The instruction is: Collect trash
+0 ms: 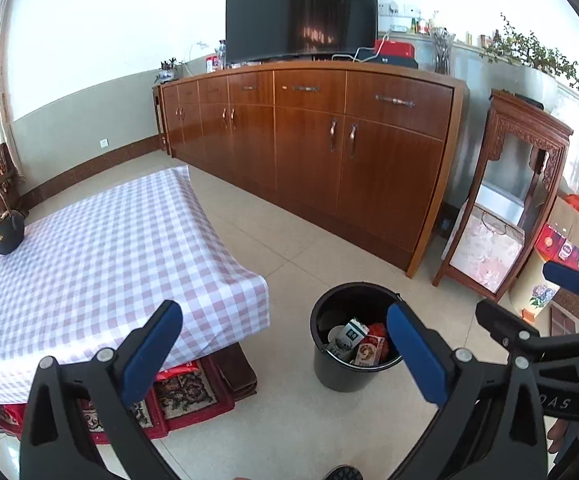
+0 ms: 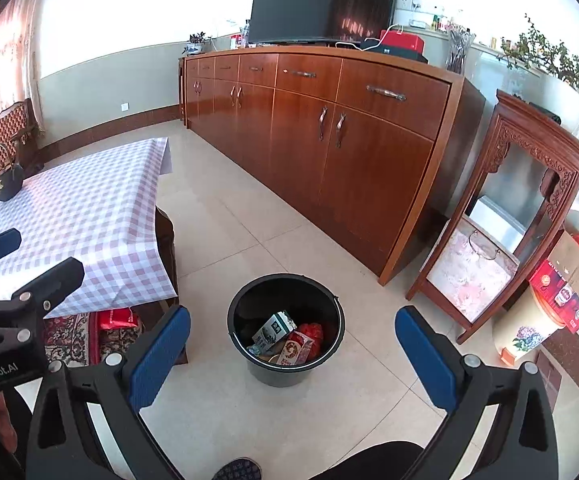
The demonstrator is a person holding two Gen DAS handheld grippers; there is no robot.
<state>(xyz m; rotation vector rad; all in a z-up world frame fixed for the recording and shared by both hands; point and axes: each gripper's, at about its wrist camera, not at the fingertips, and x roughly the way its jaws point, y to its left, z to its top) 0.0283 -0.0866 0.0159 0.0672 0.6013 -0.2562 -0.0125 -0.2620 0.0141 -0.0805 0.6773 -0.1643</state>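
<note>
The black bin [image 2: 286, 330] stands on the tiled floor [image 2: 225, 240], holding a green-white carton [image 2: 274, 326], a red packet [image 2: 298, 349] and a red bag [image 2: 312, 332]; its rim sits apart from the checked tabletop [image 2: 89, 216] corner, with open tile between bin and wooden sideboard [image 2: 329, 128]; the carved stand [image 2: 501, 216] lies beyond the bin, well apart; the left gripper [image 1: 285, 344] hovers spread wide, empty, beside the bin; the right gripper [image 2: 293, 344] is likewise wide apart, holding nothing, over the bin.
</note>
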